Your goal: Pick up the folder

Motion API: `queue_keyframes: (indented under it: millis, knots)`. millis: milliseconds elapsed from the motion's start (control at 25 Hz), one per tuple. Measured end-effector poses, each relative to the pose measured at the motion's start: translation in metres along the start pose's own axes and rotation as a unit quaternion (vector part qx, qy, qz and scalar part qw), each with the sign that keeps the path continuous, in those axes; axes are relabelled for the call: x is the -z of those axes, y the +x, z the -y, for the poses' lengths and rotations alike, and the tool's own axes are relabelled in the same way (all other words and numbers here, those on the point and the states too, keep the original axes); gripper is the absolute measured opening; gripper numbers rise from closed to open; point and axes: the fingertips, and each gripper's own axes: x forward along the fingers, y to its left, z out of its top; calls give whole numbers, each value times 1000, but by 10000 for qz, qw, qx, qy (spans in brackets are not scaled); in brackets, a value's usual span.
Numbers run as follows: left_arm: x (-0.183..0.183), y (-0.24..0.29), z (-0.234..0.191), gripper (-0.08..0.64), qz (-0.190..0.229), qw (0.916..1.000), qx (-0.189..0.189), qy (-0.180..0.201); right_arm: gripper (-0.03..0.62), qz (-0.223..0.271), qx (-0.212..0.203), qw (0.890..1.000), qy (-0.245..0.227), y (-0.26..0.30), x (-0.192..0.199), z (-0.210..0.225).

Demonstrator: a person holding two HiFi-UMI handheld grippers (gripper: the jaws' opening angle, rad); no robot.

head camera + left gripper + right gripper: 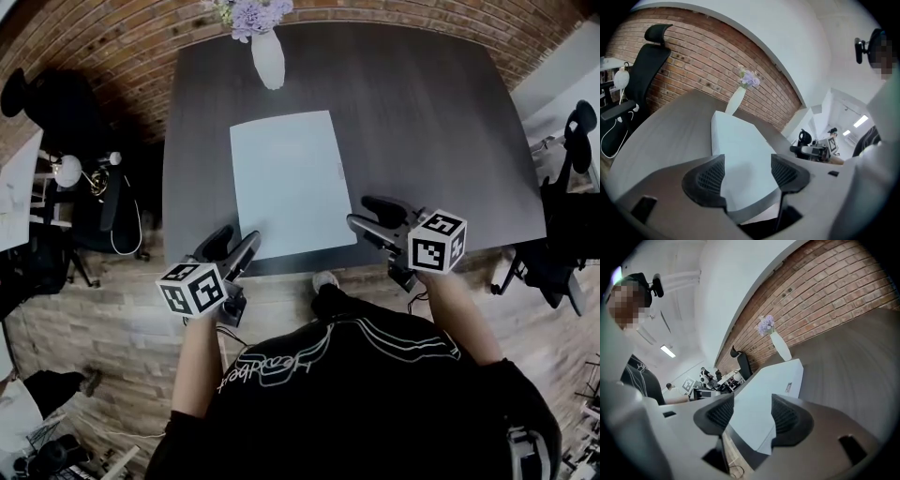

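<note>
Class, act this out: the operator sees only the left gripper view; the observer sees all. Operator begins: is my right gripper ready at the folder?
Observer: The right gripper is open; the folder's near right corner shows between its jaws, unpinched.
Operator: Any marking on the folder?
Observer: A small label by its right edge.
Operator: Where exactly is it?
Observer: Head view puts the gripper over the table, just right of the folder's near corner.

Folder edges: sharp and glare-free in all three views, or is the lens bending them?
Head view: the folder is evenly lit and sharp, no glare, edges slightly bowed. Left gripper view: heavy fisheye bends the brick wall into an arc; the folder's near corner is soft. Right gripper view: same bending, dark frame corners, the label unreadable.
</note>
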Motion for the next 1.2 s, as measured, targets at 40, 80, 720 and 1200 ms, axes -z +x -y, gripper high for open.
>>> queue_keyframes:
  millis: [40,80,720,1200]
  knots:
    - [2,4,-5,287,-44,10000,-19,-37,215,-78,22,10000,7,5,3,5]
    - [3,7,-10,288,-91,9999,-38,-62,216,-157,50,9999,19,9,7,11]
    - [26,47,-40,290,-577,9978,23,-327,219,-804,643,9938,432,48,52,59]
    - [29,47,-44,290,-527,9979,-58,-366,190,-743,487,9945,556,50,53,55]
